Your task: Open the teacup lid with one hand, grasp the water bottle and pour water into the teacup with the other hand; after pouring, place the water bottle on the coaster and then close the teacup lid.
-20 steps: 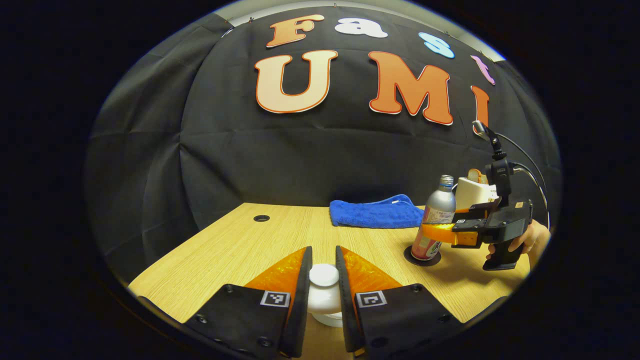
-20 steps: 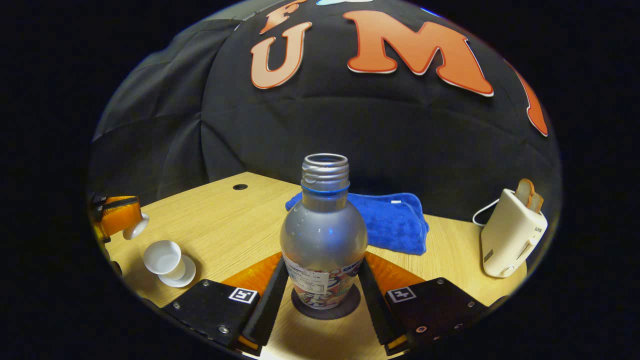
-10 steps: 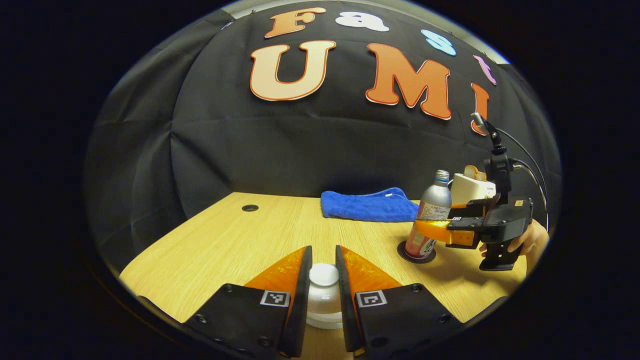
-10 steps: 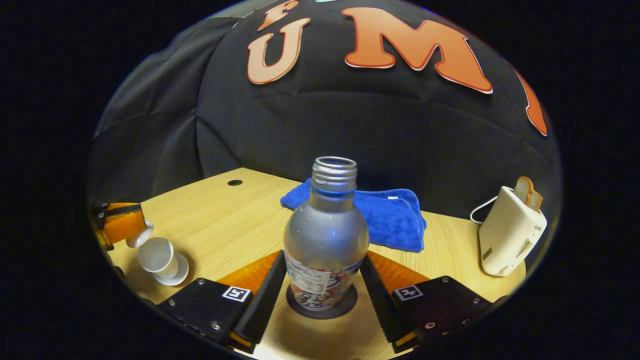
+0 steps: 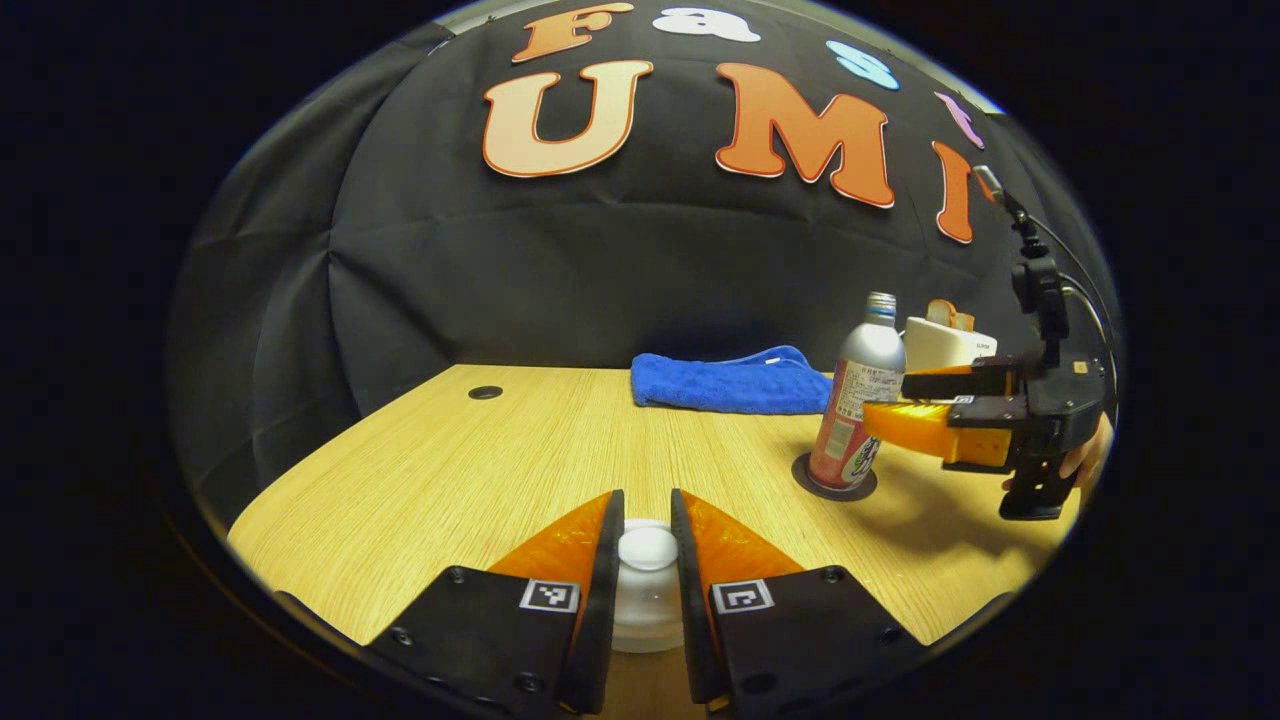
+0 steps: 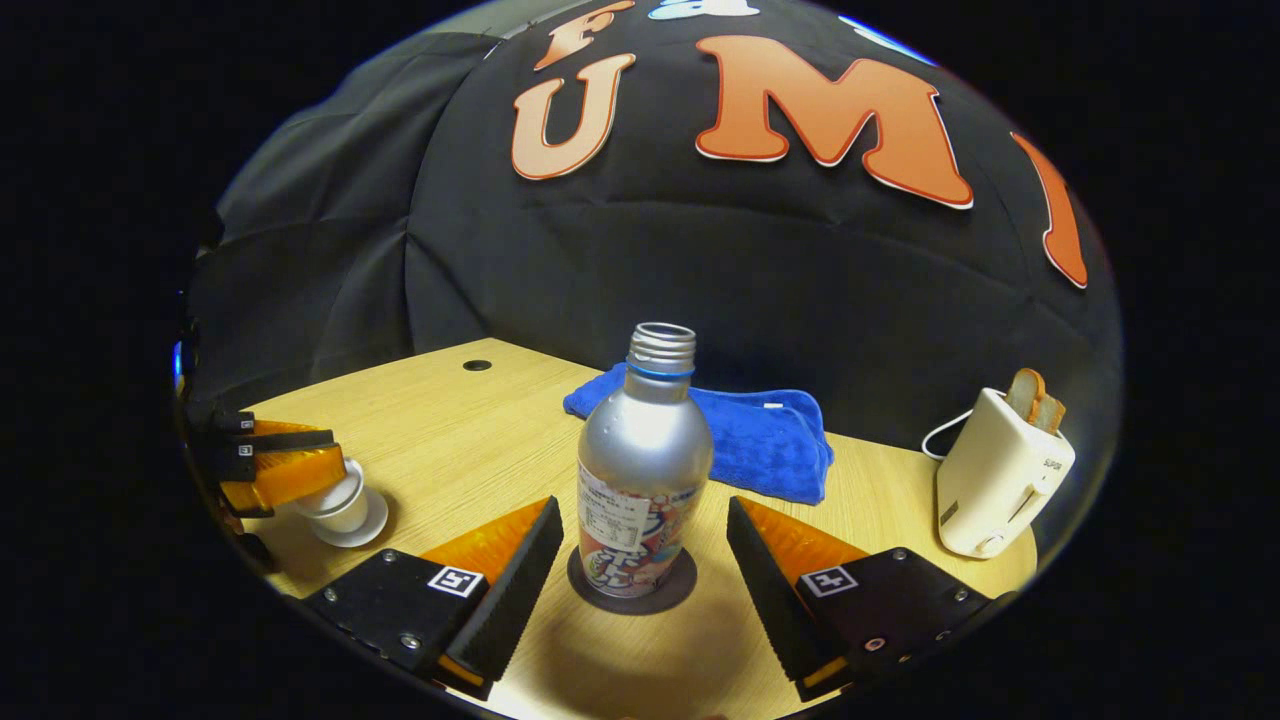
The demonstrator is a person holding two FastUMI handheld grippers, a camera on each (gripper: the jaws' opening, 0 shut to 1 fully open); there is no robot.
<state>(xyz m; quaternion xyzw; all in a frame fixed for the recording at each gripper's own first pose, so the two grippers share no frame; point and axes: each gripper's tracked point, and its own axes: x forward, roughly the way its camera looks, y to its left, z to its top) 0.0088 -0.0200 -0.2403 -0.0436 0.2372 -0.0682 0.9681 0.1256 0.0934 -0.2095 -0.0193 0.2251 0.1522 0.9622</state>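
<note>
The silver water bottle (image 6: 645,470), uncapped, stands upright on the dark round coaster (image 6: 630,592). My right gripper (image 6: 643,512) is open, its fingers spread wide and drawn back clear of the bottle's sides. In the left gripper view the bottle (image 5: 858,400), the coaster (image 5: 835,480) and the right gripper (image 5: 890,398) show at the right. My left gripper (image 5: 647,497) is shut on the knob of the white lid (image 5: 647,550), which is down at the mouth of the white teacup (image 5: 645,625). At the left of the right gripper view, the left gripper (image 6: 285,470) covers the teacup (image 6: 340,510) on its saucer (image 6: 365,530).
A folded blue towel (image 6: 740,430) lies behind the bottle by the wall. A white toaster (image 6: 1000,480) holding bread stands at the right, its cord trailing back. The wooden table (image 5: 500,460) has a cable hole (image 5: 485,392) at its far left.
My right gripper opened, let go of the bottle on the coaster and drew back. My left gripper brought the lid down over the teacup.
</note>
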